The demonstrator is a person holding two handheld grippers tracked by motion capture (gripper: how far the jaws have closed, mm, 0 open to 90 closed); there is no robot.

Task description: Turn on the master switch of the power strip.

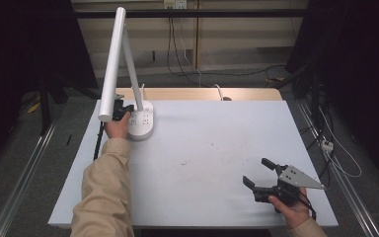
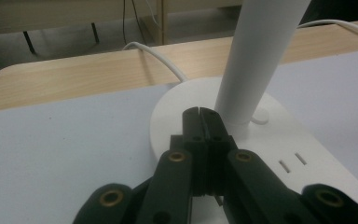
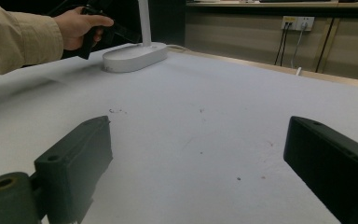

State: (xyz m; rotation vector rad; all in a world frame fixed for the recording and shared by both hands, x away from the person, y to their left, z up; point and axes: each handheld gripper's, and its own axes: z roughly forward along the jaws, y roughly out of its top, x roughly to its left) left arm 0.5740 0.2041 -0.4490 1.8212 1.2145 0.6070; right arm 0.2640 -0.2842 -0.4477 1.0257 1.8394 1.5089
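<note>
I press my left gripper [image 2: 199,112] (jaws together, holding nothing) onto the lamp base [image 2: 177,100] just ahead, probably working its switch; my right gripper [image 1: 263,172] idles, jaws apart.

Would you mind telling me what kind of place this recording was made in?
Probably a lab recording station: a white-topped table framed by black curtains, metal floor rails alongside, and loose cables running to wall sockets.
</note>
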